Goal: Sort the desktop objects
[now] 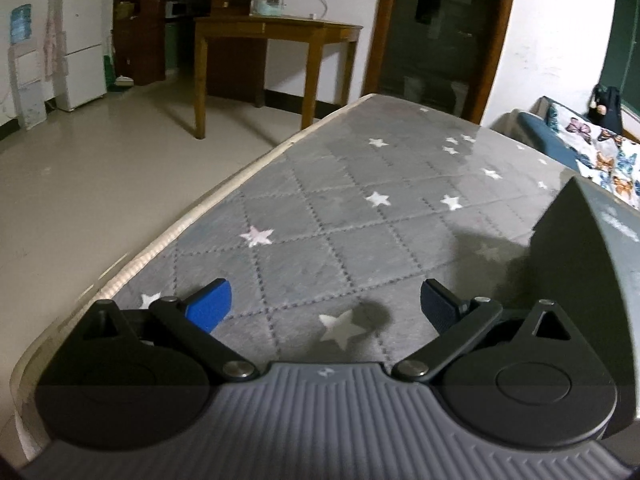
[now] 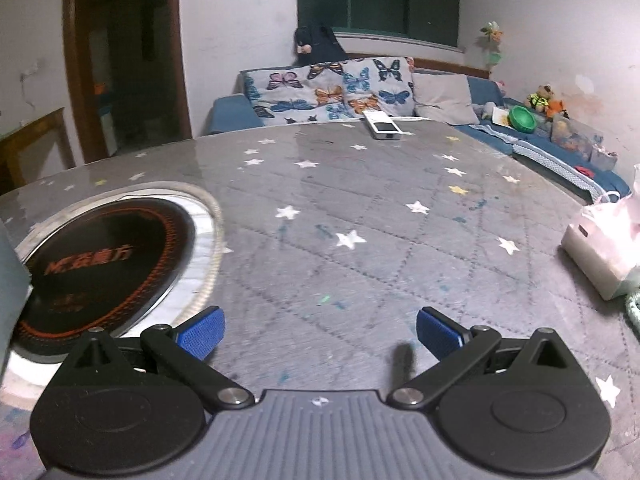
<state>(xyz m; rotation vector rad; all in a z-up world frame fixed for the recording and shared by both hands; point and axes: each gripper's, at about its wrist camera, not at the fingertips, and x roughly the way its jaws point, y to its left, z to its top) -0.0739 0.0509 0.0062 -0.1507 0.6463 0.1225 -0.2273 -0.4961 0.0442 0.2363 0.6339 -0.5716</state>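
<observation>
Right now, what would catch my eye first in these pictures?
Probably the round black hotplate with orange lettering, set into the grey star-patterned tablecloth at the left. Then the open blue-tipped right tongs up front, holding nothing, and the butterfly-print sofa behind the table.

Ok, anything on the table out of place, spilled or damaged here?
Nothing spilled or broken. The cloth carries faint blue-green smudges, like old stains. The remote lies skewed at the far edge, and the tissue box sits at the right edge. Both grippers are open and empty.
</observation>
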